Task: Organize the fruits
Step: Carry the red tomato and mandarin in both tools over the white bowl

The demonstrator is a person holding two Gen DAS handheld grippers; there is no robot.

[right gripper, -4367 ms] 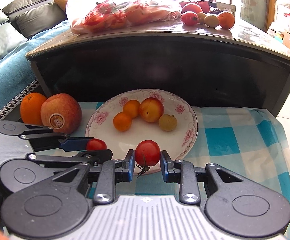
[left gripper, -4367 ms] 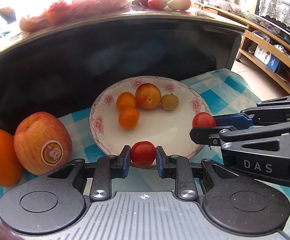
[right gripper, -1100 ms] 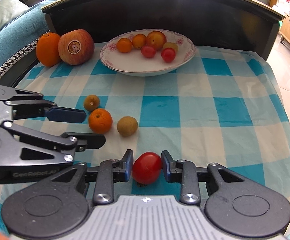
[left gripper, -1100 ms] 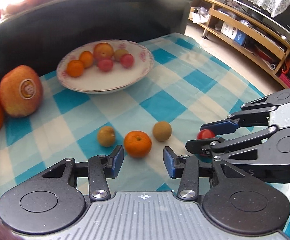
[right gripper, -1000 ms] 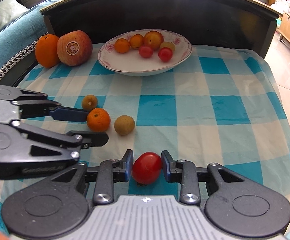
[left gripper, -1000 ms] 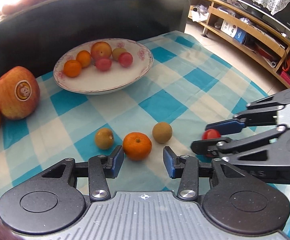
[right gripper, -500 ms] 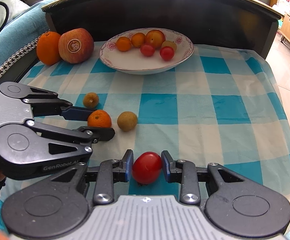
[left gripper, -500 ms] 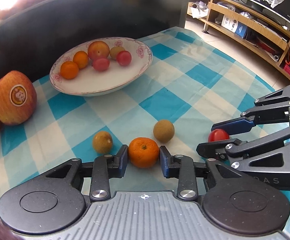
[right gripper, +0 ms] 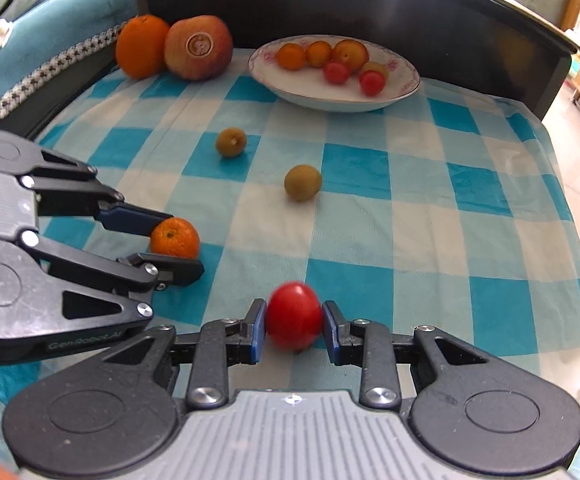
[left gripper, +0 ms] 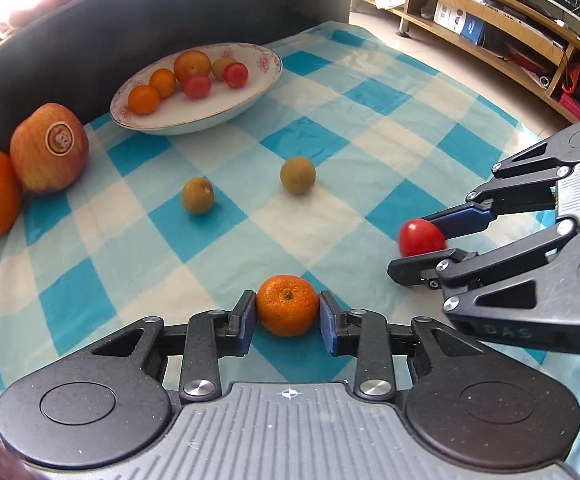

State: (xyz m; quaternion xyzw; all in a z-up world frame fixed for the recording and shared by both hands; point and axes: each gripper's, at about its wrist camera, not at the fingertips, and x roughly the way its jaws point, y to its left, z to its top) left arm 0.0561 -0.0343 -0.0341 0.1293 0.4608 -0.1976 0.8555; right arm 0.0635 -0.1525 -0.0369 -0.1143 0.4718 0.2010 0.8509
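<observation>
Left wrist view, lower centre: my left claw, spread around it a second ago, now pinches the mandarin; right claw keeps its cherry tomato; both ready for the flowered plate, upper left.

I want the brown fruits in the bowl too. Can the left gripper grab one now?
Probably not yet: the left gripper is shut on the small orange. The path to the nearer brown fruit looks clear.
</observation>
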